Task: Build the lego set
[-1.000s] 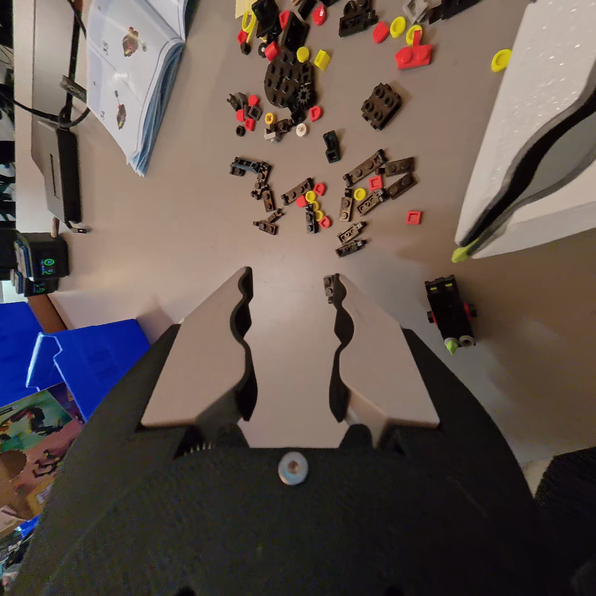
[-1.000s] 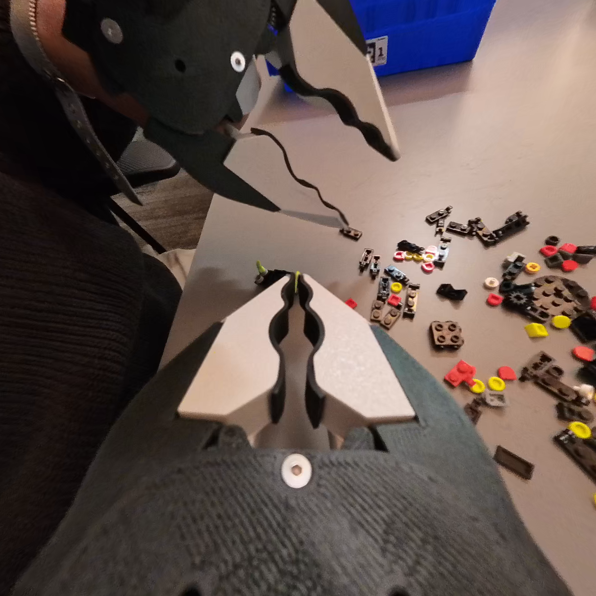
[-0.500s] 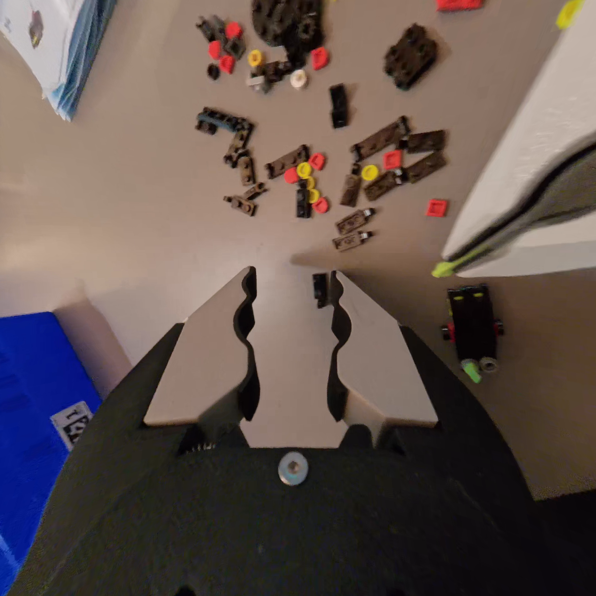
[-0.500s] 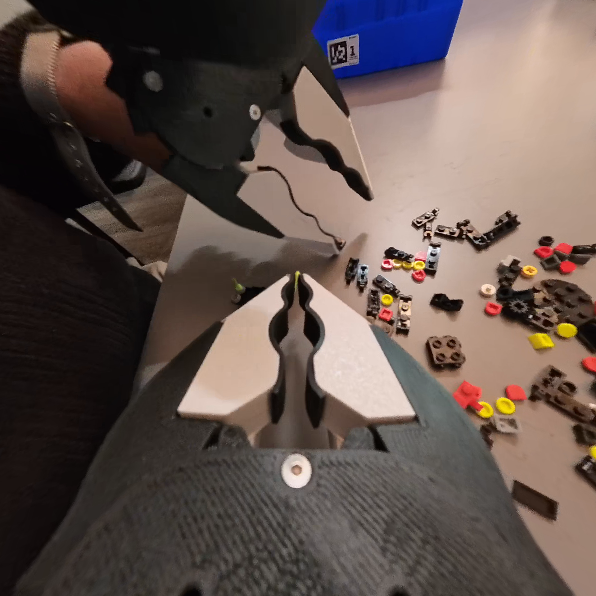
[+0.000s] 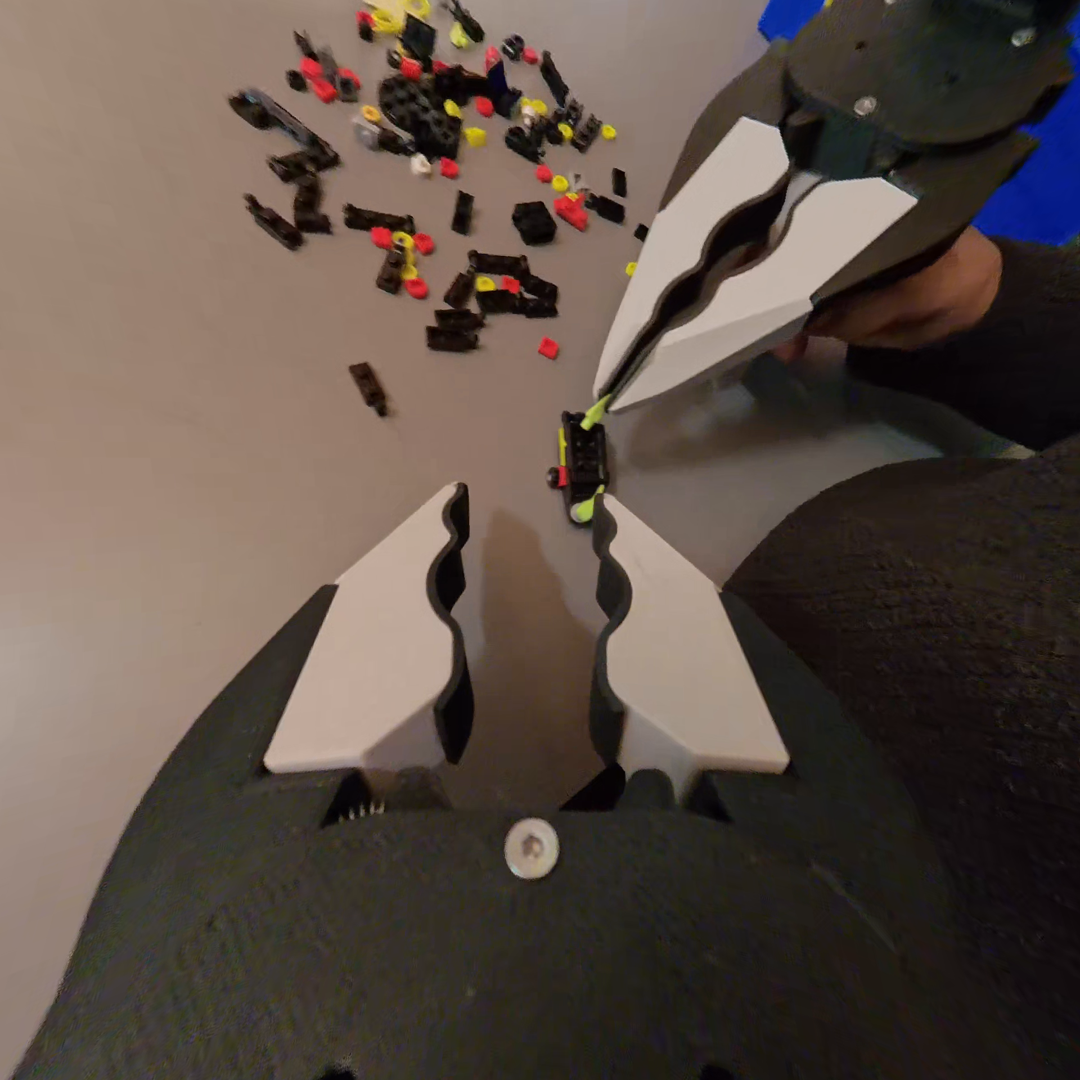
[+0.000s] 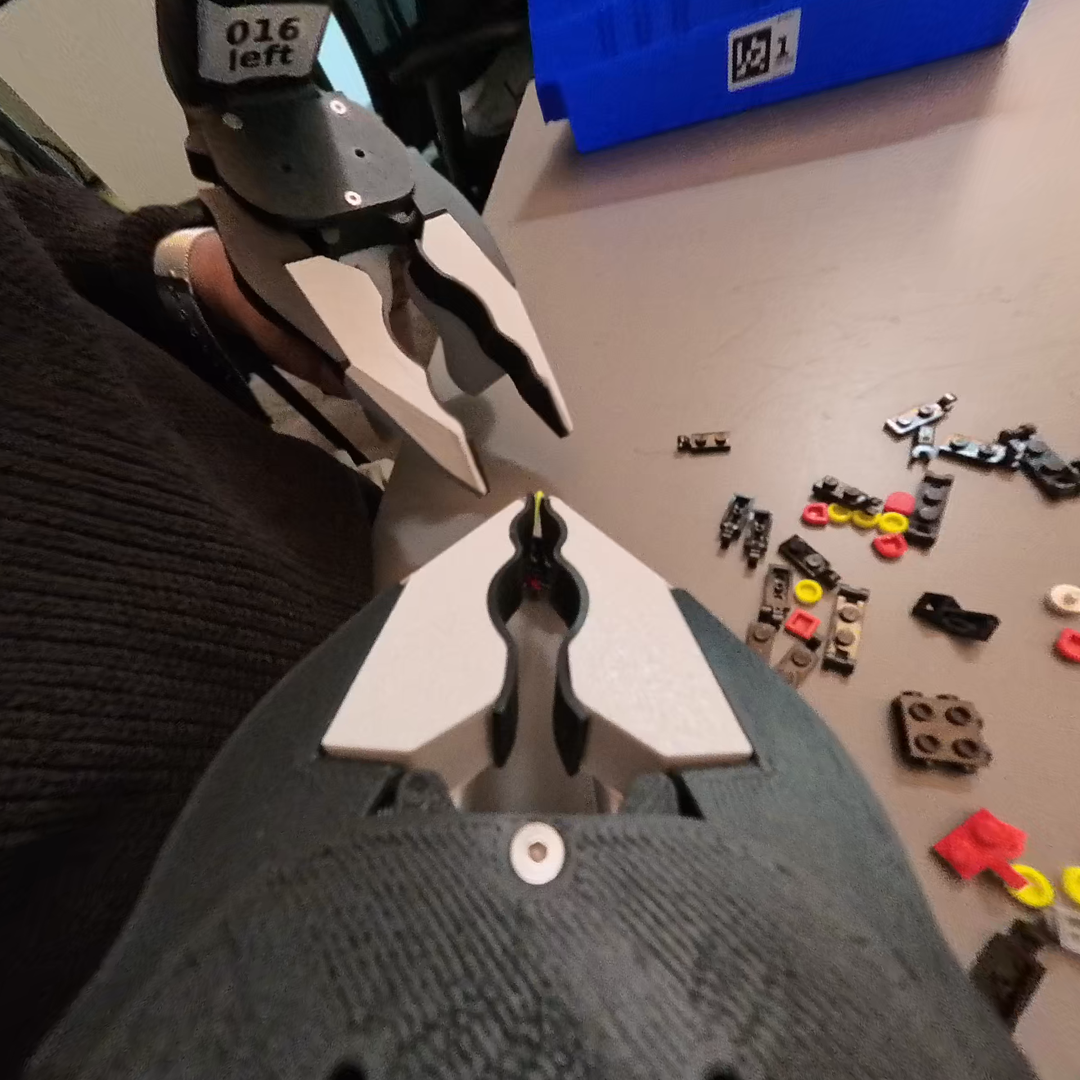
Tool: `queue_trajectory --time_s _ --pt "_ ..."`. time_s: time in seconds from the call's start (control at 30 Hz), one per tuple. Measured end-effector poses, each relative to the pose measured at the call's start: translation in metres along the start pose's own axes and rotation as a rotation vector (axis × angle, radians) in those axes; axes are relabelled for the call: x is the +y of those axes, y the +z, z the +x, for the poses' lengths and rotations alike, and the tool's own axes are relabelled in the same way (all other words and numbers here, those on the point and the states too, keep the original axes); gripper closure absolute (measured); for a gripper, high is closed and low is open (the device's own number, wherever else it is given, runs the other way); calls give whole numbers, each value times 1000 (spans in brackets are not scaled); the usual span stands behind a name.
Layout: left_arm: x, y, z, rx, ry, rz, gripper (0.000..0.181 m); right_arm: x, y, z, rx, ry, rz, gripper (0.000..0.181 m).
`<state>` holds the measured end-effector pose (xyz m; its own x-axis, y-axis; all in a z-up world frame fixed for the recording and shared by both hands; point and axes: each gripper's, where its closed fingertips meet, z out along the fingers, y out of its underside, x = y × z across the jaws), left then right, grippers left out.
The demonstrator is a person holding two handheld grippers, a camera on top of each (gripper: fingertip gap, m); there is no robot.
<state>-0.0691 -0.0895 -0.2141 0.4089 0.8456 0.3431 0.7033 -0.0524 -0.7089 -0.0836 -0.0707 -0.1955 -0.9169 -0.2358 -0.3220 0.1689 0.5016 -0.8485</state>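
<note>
left gripper (image 5: 529, 497): fingers spread, nothing between them; tips just above the table, right tip almost at the small black build's near end
right gripper (image 6: 539, 504): fingers pressed together, pinching a thin lime-green piece (image 6: 537, 507) at the very tip; seen in left wrist view (image 5: 605, 403) angled down at the build's far end
lime piece contact: tip (image 5: 595, 414) at the build's top edge; touching or just above, cannot tell
small black build (image 5: 581, 461): black studded body, lime strip on one side, red bit and a dark wheel-like knob on the left side, lime cone at the near end; lies flat on the table between the two grippers
table (image 5: 146, 409): grey-brown, bare stretch to the left of the build and around the left fingers, plenty of room there
table edge: runs just right of the build; person's dark knit sleeve (image 5: 906, 613) beyond it, tight on that side
lone black plate (image 5: 368, 387): apart from the pile, left of the build
loose parts pile (image 5: 444, 193): black plates, red and yellow small rounds, scattered farther out, well apart from the build
blue bin (image 6: 789, 64): far side of the table, white tag on its wall
</note>
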Motion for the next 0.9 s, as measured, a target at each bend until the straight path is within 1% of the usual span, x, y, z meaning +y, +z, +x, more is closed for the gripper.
queue_trajectory --time_s 0.03,0.1,0.13,0.27,0.5,0.63,0.73,0.83,0.9 --pt "3 5 5 32 -17 -11 139 2 -1 1 9 -7 -15 181" --pt "8 11 16 92 -23 -21 137 6 -3 4 35 -19 -37 181" --pt "10 13 18 92 -6 -29 136 9 -4 5 43 -20 -54 181" --pt "15 20 16 53 62 -61 135 26 -5 9 70 -46 -134 181" --pt "15 28 16 19 132 -43 135 29 -7 11 65 -10 -139 181" --pt "16 28 15 19 142 -37 141 30 -9 14 53 37 -136 181" --pt "14 30 15 15 165 -23 147 31 -9 13 51 32 -140 181" --pt "7 29 16 7 186 16 161 34 -8 13 51 30 -157 181" --pt "3 27 18 29 166 39 161 35 -7 13 51 30 -168 181"
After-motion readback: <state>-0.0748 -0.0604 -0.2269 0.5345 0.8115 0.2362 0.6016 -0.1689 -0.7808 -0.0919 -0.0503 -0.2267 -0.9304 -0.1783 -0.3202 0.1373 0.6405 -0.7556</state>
